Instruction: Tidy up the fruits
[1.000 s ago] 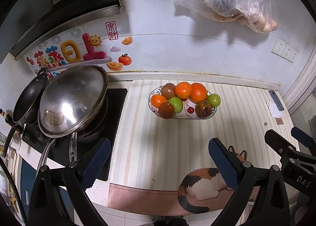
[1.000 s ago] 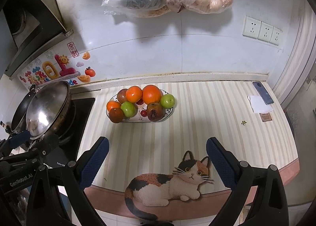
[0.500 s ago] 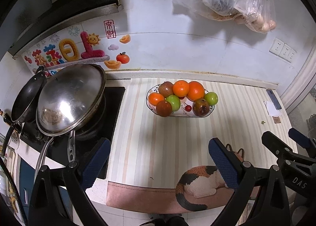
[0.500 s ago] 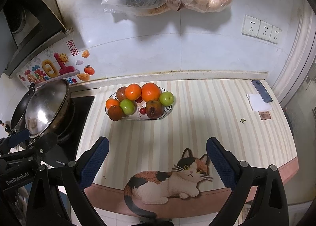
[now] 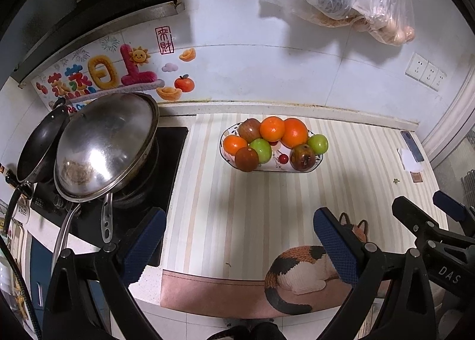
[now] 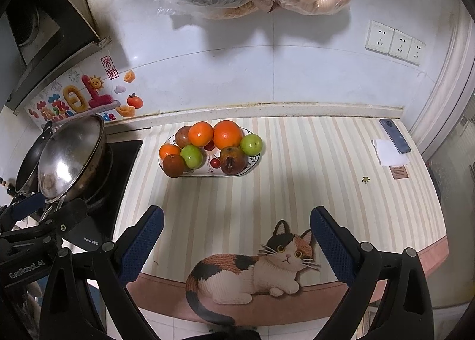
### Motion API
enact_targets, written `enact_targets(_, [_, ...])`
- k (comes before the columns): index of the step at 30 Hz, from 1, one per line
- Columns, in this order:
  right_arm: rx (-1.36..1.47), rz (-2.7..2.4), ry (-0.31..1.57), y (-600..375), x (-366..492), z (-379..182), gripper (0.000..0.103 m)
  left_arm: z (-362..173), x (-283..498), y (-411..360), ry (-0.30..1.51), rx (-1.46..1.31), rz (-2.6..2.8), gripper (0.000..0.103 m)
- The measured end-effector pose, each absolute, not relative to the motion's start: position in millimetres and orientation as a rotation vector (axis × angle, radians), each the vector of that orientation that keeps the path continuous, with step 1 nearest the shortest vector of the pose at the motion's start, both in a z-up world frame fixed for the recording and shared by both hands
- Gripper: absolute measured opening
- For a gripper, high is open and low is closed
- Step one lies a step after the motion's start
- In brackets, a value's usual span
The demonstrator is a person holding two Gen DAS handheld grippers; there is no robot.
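Steel wok (image 5: pixel 104 147) and a darker pan (image 5: pixel 38 150) crowd the hob at the far left of the bench (image 5: pixel 237 215), well apart from the fruit. Right of them, toward the far wall, an oval patterned plate (image 6: pixel 252 163) carries all the fruit in view: three oranges (image 6: pixel 227 133), two green apples (image 6: pixel 192 156), three dark red-brown fruits (image 6: pixel 233 159) and small red cherries (image 6: pixel 214 162), heaped touching one another. Its long axis runs left to right across the bench. No fruit lies loose on the striped mat.

From the left tongs (image 5: pixel 237 246) the plate lies ahead and a touch right of centre; from the right tongs (image 6: pixel 236 246) it lies ahead and left of centre. Both sets of tongs are held above the near edge of the bench, well short of the plate, and neither is clearly nearer. Each has its blue pads wide apart and grips nothing. They point forward and down, side by side, the right tongs above the cat picture (image 6: pixel 255 268) on the mat.

With the fruit gathered on the plate and the tongs bare, the scene fits either a pile waiting to be sorted or a finished arrangement.

Farther right, a phone (image 6: pixel 394 139) and a paper slip (image 6: pixel 390 156) lie near the wall corner.
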State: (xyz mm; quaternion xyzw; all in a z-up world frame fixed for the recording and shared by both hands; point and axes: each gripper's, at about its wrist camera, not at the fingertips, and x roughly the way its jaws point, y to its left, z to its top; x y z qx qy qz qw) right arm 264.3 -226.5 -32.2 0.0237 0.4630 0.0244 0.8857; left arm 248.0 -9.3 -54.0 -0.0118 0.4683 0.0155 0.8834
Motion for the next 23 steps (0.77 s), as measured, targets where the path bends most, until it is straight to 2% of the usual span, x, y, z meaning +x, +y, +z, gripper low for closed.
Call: enact_targets(23, [0.041, 0.052, 0.964, -230.3, 266.4, -29.7, 0.101, -52.3, 244.4, -5.9, 0.964, -0.033, 0.041, 0.102])
